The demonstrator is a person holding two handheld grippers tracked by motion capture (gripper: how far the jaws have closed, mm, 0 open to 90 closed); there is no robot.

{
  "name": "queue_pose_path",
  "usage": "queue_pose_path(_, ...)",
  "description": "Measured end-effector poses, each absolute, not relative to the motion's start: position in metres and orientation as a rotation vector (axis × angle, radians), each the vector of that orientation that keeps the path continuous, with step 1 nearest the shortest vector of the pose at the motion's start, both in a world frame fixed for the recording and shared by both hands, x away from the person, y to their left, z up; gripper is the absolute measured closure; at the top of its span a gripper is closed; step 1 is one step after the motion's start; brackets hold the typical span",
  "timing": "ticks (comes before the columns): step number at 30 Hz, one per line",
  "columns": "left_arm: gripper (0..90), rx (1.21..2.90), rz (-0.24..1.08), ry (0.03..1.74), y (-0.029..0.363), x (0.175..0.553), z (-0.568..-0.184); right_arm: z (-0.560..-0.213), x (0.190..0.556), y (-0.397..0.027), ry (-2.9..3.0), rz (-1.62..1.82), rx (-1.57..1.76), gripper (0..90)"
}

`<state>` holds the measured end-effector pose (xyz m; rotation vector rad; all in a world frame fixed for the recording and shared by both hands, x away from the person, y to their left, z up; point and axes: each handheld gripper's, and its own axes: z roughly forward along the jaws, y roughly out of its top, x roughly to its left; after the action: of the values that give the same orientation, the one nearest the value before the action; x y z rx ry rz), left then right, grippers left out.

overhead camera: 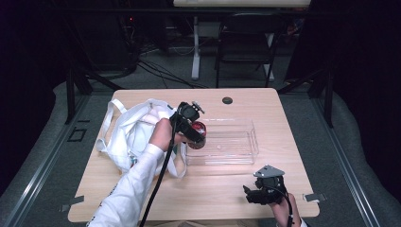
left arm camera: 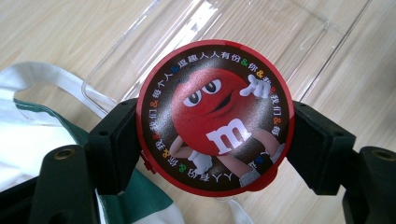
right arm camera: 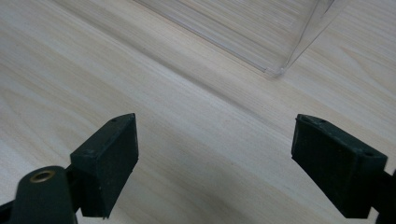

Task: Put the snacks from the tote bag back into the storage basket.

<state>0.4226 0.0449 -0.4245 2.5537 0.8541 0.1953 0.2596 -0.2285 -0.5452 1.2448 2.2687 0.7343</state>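
left gripper view: left tool [left arm camera: 215, 140] clamps a round red m&m's tin [left arm camera: 215, 116] by its rim, over the clear tray [left arm camera: 261, 28]'s corner. looks rigid, light, slick. right tool [right arm camera: 215, 163] wide, empty.

The table [overhead camera: 222, 189] is pale wood with a fine straight grain and a smooth, low-sheen finish. The tray [overhead camera: 236, 156] on it is clear, hard plastic, glossy, catching streaks of light along its walls. The round tin [left arm camera: 215, 116] has a printed red and black lid with a satiny shine. The bag [overhead camera: 125, 137] is soft white cloth, matt and creased, with a green panel. The gripper pads [right arm camera: 109, 163] look like matt black rubbery plastic.
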Motion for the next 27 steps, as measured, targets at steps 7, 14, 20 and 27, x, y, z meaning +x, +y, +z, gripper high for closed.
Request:
queue_pose_path(7,26.1,2.552,0.183,0.862,0.044,0.423,-0.435,-0.545,0.260,-0.228,2.269,0.735,1.244,14.3)
queue_pose_path(14,26.1,2.558,0.183,0.873,0.040,0.426,-0.444,-0.545,0.259,-0.228,2.267,0.747,1.244,14.3)
queue_pose_path(20,26.1,2.585,0.182,0.912,0.034,0.431,-0.465,-0.545,0.259,-0.228,2.272,0.747,1.240,14.3)
queue_pose_path(27,26.1,2.596,0.165,0.925,0.030,0.433,-0.479,-0.545,0.260,-0.228,2.271,0.745,1.241,14.3)
